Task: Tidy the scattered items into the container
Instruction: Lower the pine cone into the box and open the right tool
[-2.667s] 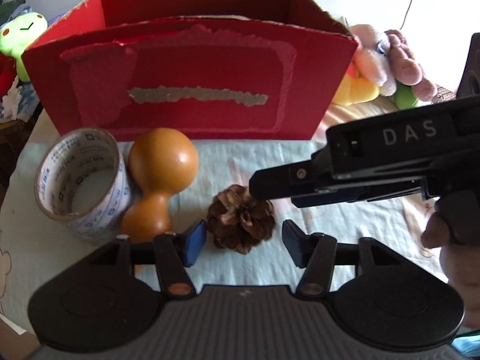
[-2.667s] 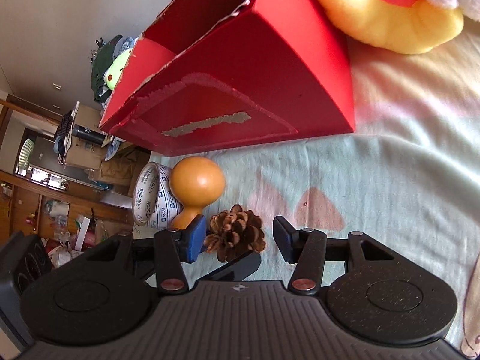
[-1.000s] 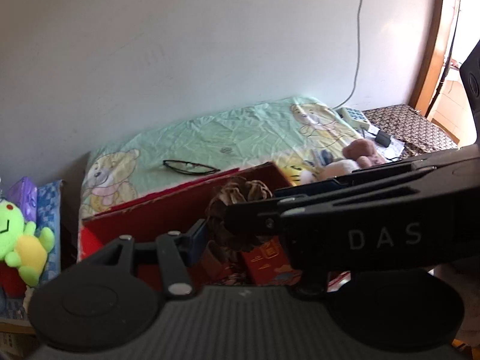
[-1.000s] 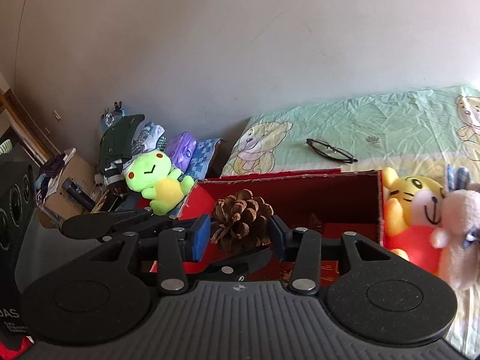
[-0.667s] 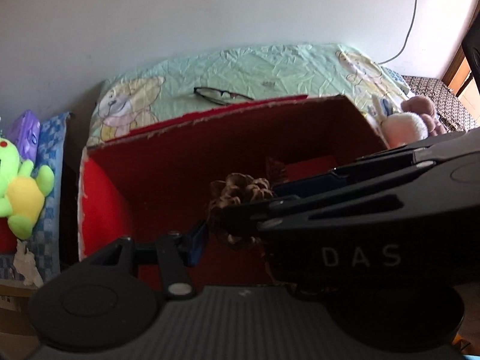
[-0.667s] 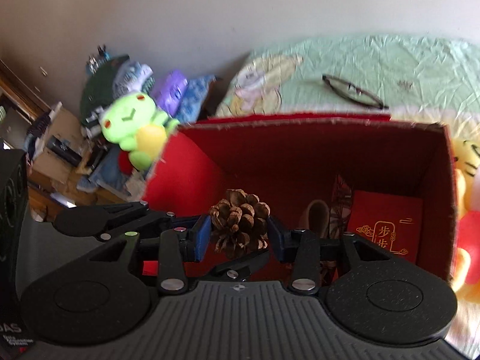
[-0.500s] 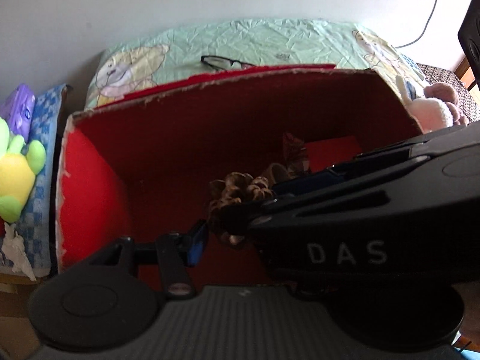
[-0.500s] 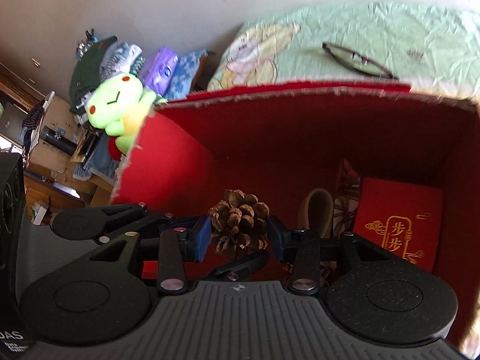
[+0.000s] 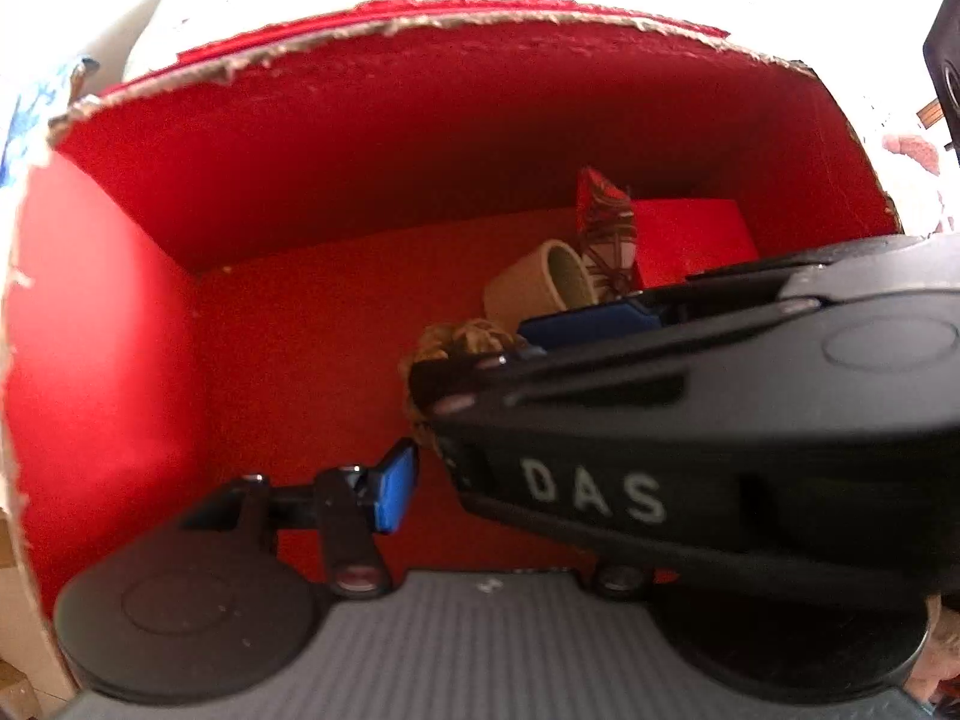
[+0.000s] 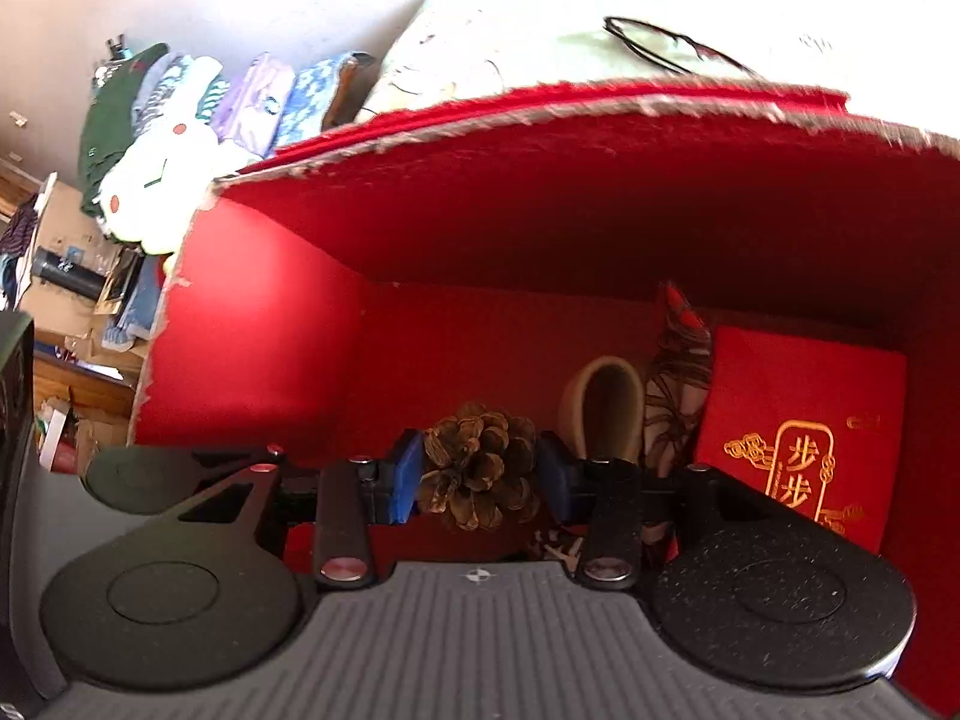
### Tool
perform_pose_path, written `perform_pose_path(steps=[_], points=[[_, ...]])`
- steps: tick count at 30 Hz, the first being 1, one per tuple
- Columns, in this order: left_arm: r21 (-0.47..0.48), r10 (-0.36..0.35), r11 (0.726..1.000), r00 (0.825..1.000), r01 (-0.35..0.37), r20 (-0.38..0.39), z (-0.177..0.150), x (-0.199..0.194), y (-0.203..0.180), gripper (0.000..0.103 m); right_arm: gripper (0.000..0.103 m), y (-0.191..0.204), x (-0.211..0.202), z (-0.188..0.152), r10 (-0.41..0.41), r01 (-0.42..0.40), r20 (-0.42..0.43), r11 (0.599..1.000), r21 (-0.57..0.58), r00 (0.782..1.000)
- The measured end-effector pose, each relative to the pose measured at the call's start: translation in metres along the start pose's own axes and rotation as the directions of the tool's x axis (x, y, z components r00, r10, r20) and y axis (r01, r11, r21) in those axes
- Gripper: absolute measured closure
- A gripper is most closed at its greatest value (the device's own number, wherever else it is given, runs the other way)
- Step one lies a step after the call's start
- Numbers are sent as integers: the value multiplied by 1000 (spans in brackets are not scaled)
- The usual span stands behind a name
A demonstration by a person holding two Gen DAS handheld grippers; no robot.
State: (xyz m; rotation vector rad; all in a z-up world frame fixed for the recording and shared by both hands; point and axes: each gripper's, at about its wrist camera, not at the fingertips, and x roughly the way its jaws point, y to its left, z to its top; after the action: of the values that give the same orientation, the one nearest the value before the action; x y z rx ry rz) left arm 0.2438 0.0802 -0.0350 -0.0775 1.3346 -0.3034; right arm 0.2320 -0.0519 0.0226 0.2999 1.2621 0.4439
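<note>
A brown pine cone (image 10: 480,468) hangs inside the open red cardboard box (image 10: 270,330), above its floor. My right gripper (image 10: 480,474) is shut on it, blue pads pressed to both sides. In the left wrist view the right gripper's black body crosses in front, and only the cone's top (image 9: 462,339) shows behind it. My left gripper (image 9: 489,474) also reaches into the box (image 9: 300,120). Its left pad (image 9: 393,489) lies against the cone's lower edge, and its other finger is hidden.
On the box floor to the right lie a tan tape roll (image 10: 606,408), a red patterned pouch (image 10: 678,396) and a red packet with gold characters (image 10: 798,420). Glasses (image 10: 666,48) rest on the bedsheet behind the box. A pale plush toy (image 10: 162,180) and clutter sit left.
Both grippers have come down with the pine cone from above the rim into the box and tipped downward. The red walls now fill both views.
</note>
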Motion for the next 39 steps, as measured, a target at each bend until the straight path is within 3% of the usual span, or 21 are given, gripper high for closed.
perform_pose_path(steps=[6,10,23,31,35,39], points=[[-43,-44,998,999,45,26,-7,-2,9,49,57,-13,-3,-3,30,-32,29,996,81,999],[-59,-40,997,997,43,60,-11,-9,13,42,58,-22,0,-2,52,-55,23,989,137,998],[-75,-52,995,992,61,113,-25,-20,28,39,61,-24,-5,-3,41,-49,62,988,145,997],[-36,40,999,985,-34,167,-33,-30,11,39,61,-23,-10,-2,27,-37,86,992,120,996],[-20,133,991,971,-132,200,-20,-35,-9,39,62,-20,-8,0,28,-38,86,993,115,996],[-29,181,983,958,-179,221,-22,-38,-15,38,62,-20,-8,0,30,-40,89,993,115,996]])
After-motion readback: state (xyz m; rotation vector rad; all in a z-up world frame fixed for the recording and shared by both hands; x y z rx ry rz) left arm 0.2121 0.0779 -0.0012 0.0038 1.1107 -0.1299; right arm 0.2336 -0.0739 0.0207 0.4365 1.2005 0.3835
